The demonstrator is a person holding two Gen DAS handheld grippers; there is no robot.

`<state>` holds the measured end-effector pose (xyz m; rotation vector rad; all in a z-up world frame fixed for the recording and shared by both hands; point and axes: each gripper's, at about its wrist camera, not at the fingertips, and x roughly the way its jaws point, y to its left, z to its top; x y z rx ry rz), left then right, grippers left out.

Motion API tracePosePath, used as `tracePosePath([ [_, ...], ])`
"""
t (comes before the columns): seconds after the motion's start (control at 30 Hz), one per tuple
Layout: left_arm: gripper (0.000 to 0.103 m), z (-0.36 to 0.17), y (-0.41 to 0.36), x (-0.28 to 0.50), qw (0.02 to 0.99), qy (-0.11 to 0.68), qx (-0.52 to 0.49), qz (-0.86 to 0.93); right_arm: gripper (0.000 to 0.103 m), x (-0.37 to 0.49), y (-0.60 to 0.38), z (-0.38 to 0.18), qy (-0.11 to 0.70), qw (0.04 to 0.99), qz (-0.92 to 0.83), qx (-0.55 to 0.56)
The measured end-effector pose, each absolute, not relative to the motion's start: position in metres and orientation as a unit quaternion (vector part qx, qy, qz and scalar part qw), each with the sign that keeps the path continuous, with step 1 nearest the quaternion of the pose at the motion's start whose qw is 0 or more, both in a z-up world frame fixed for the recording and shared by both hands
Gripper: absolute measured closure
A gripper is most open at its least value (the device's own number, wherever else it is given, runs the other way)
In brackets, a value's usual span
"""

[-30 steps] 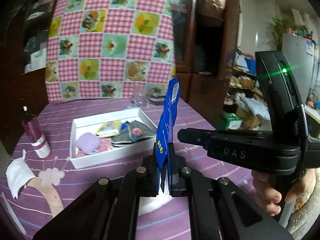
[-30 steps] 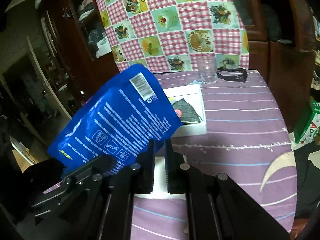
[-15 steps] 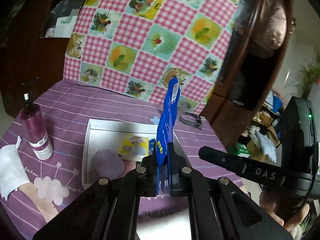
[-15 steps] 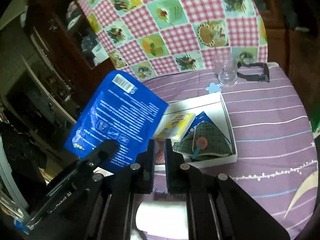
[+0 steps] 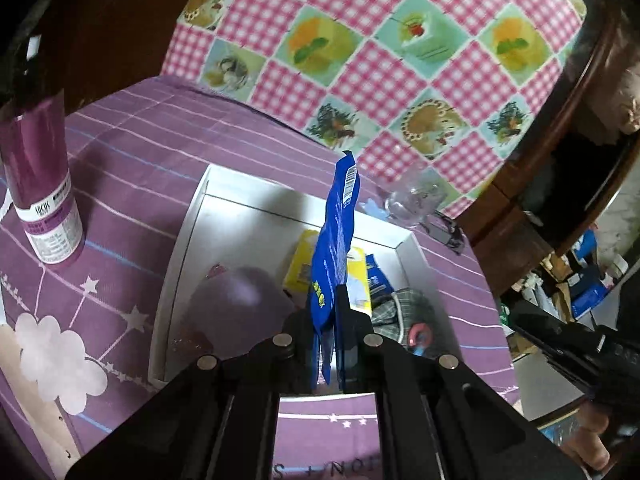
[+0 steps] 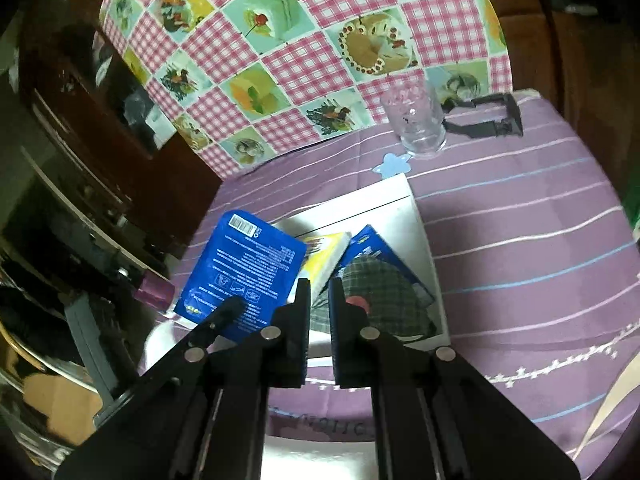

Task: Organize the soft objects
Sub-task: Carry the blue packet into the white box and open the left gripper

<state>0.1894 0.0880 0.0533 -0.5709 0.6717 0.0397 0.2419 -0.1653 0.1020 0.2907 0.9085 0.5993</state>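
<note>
Purple tablecloth point(image 6: 520, 240), white tray point(image 5: 180, 248) partly hidden, left jaws clamping blue pouch point(image 5: 336, 236), right jaws closed empty.

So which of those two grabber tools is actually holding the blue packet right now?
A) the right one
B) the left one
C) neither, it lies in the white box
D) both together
B: the left gripper is pinched shut on the lower edge of the blue packet, which stands up above the white box; the right gripper has nothing between its fingers.
</note>
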Motion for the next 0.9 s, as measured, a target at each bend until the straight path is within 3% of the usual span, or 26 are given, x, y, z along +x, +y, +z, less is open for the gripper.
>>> tracePosePath([
  [0.57, 0.095, 0.043, 0.076, 0.198, 0.911, 0.355, -0.170, 0.121, 0.093, 0.241, -0.152, 0.092, 0.449, 0.839, 0.287, 0.112],
  [0.9, 0.096, 0.037, 0.068, 0.204, 0.895, 0.387, -0.220, 0.018, 0.093, 0.242, -0.149, 0.089, 0.456, 0.835, 0.291, 0.105],
])
